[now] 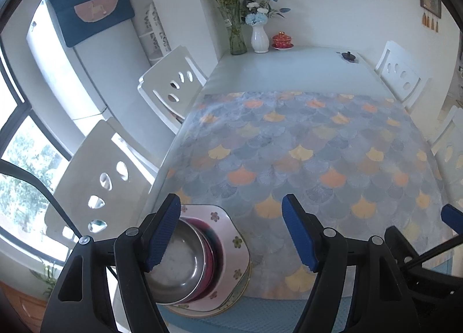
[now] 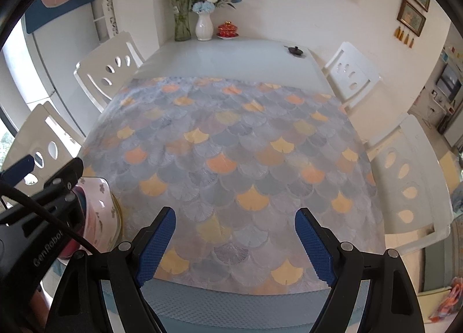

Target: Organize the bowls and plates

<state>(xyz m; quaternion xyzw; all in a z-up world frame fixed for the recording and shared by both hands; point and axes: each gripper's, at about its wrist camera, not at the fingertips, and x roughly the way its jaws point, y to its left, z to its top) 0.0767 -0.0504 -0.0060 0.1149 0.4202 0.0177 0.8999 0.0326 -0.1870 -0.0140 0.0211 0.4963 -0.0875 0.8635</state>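
A shiny metal bowl [image 1: 179,269] sits in a red bowl [image 1: 212,257] on a pink flowered plate [image 1: 231,243], stacked at the near left corner of the tabletop [image 1: 289,72]. The left gripper [image 1: 231,234] hangs over the stack, fingers apart, holding nothing. The right gripper [image 2: 234,243] is over the patterned cloth [image 2: 231,145], fingers apart too. The left gripper's side reads "GenRobot".

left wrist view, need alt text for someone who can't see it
The open left gripper hovers over a patterned tablecloth, beside a metal bowl nested in a red bowl on floral plates. White chairs surround the table.
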